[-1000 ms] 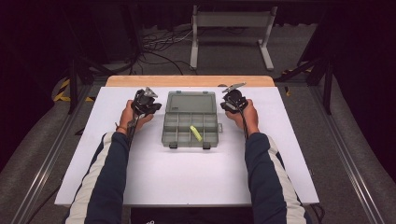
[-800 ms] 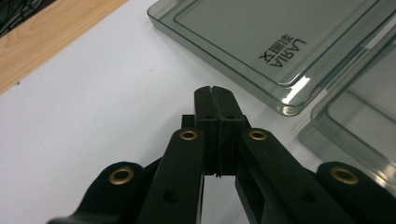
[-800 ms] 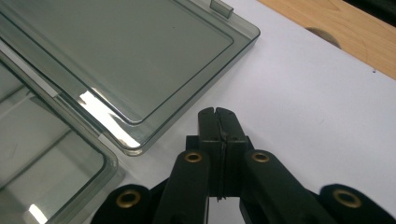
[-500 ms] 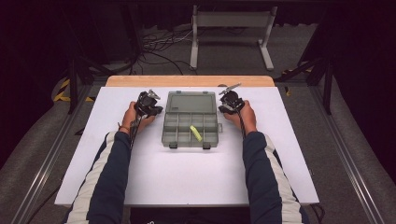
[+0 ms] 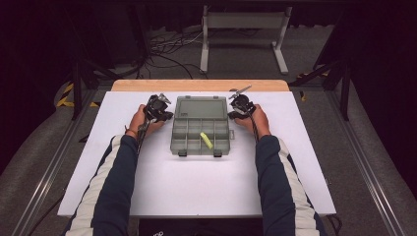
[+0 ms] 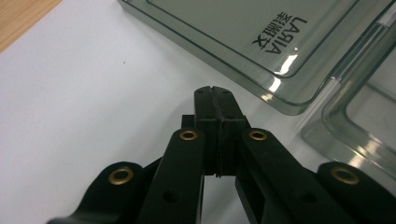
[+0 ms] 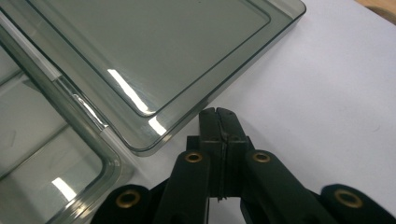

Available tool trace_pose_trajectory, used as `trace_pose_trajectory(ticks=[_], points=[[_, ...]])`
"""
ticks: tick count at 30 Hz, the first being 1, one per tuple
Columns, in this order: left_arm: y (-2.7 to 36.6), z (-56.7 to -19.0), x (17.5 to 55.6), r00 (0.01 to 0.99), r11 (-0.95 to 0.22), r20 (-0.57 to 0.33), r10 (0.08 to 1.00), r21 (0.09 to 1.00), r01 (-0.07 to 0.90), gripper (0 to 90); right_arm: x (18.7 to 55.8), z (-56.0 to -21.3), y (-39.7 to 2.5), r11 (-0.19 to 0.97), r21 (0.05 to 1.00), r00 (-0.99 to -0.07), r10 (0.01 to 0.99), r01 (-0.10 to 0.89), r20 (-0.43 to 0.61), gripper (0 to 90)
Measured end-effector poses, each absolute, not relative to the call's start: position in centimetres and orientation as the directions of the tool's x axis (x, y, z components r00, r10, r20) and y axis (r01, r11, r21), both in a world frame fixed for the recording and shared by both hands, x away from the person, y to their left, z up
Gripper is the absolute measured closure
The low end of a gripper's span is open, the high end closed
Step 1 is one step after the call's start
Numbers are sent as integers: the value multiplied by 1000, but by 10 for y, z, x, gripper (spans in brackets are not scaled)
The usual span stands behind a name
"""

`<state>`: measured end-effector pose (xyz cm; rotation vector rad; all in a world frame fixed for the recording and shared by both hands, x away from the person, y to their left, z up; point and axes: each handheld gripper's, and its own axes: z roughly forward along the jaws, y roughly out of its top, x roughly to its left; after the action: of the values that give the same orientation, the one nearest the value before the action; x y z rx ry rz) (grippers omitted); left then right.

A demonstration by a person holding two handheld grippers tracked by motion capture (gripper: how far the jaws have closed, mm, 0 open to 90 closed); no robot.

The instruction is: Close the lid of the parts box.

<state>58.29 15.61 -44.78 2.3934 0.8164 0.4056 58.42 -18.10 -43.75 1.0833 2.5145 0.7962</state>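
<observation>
The left gripper [image 5: 158, 109] sits just left of the organiser box [image 5: 200, 126], by the corner of its lid [image 5: 201, 107]; in the left gripper view its jaws are pressed together on nothing, the tips [image 6: 215, 100] over bare white sheet [image 5: 196, 182] just short of the lid's corner [image 6: 289, 100].

The box is smoky-clear grey plastic and lies open at the middle of the table's far half, lid flat on the far side with printed lettering, divided tray on the near side. A yellow-green stick [image 5: 206, 140] lies slanted in a near compartment, and two dark latches stick out of the near edge.

The right gripper [image 5: 240, 104] is just right of the lid, jaws likewise closed and empty, tips [image 7: 219, 122] beside the lid's rounded corner [image 7: 154, 135].

Against half a second ago, both hands have edged a little closer to the box; the box and stick have not moved.

Wide open sheet lies nearer, left and right of the box; the wooden strip [image 5: 196, 85] bounds the far edge close behind the lid.
</observation>
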Motion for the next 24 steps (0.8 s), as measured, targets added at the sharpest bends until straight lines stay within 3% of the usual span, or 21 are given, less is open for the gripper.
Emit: trace_pose_trajectory(ticks=[14,24], points=[[151,-447,593,778,-658,94,622,601,454,896,591,-437,-181,605,584,-710,701,541,-69,900],[145,-450,597,747,-632,120,653,629,452,888,595,-442,-178,577,637,-695,714,510,-90,900]])
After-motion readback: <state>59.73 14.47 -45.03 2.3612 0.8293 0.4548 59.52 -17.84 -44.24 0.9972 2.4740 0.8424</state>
